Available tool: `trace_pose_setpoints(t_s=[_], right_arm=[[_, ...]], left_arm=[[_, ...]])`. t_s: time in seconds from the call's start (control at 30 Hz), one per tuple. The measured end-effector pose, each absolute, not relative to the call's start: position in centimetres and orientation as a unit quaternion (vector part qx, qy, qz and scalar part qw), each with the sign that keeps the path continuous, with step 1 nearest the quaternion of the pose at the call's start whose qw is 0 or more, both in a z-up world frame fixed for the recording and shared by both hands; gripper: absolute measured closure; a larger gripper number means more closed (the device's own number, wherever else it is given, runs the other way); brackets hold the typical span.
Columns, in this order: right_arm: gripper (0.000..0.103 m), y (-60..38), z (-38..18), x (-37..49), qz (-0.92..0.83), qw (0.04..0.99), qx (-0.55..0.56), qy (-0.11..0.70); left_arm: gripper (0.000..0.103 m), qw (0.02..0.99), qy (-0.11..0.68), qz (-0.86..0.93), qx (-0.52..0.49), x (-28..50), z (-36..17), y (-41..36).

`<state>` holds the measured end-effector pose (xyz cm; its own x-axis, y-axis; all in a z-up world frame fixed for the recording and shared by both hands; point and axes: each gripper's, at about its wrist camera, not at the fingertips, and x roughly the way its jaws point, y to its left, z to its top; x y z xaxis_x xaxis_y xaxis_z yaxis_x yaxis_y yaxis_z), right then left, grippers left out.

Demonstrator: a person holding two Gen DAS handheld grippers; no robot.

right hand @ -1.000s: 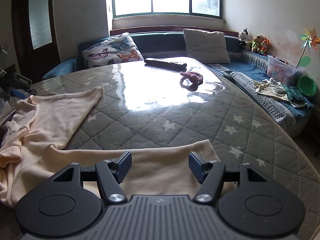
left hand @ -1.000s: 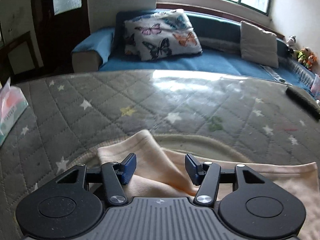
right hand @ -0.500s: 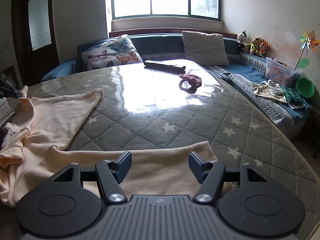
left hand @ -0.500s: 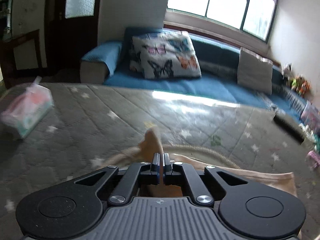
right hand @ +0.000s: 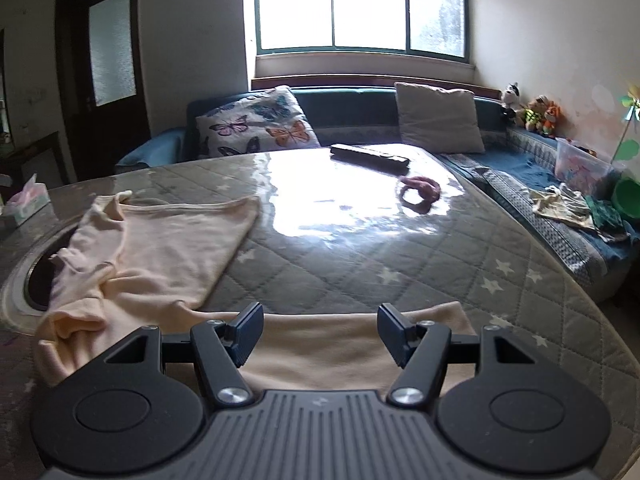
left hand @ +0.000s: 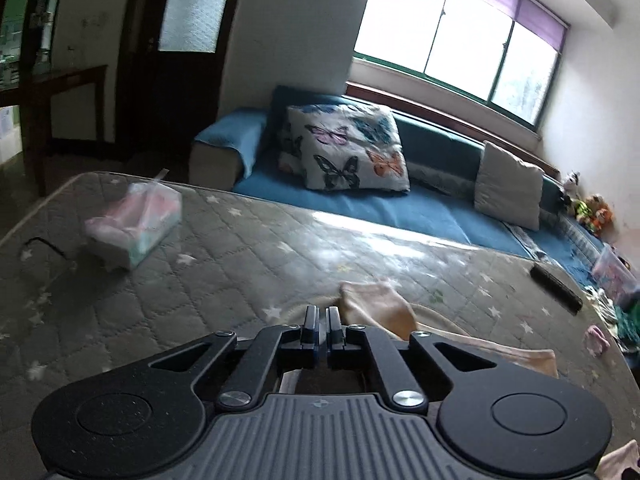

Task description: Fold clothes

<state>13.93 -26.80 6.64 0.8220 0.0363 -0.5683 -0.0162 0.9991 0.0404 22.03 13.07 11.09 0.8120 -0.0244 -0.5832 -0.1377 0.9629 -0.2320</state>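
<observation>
The left gripper [left hand: 320,326] is clamped shut, peach fabric bunched just beside it (whether pinched, I cannot tell). The right gripper [right hand: 318,330] hangs open over the peach garment [right hand: 160,252], which sprawls across the quilted counter [right hand: 360,264].

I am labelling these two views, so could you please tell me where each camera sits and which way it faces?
Left wrist: sits on the left gripper, jaws shut, facing across the quilted table to the tissue pack and sofa.
Right wrist: sits on the right gripper, jaws open, above the peach garment, facing the window.
Shared: butterfly pillow, remote, garment.
</observation>
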Motion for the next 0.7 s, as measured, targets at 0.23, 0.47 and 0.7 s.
trace_pose_setpoints(t_s=[0.23,0.47,0.7], right_arm=[[0.037,-25.8,6.6,14.1,0.027,0.953,0.010,0.303],[0.033,-25.9,5.5,15.0,0.030,0.947,0.013,0.319],[0.033,-26.5,4.9,15.8,0.024,0.943,0.023,0.330]], left_arm=[[0.093,0.935,0.337,-0.007,-0.109,26.6,8.6,8.1],[0.057,0.927,0.367,-0.006,-0.075,34.3,5.5,3.8],[0.057,0.910,0.411,0.037,-0.037,39.8,2.0,2.7]])
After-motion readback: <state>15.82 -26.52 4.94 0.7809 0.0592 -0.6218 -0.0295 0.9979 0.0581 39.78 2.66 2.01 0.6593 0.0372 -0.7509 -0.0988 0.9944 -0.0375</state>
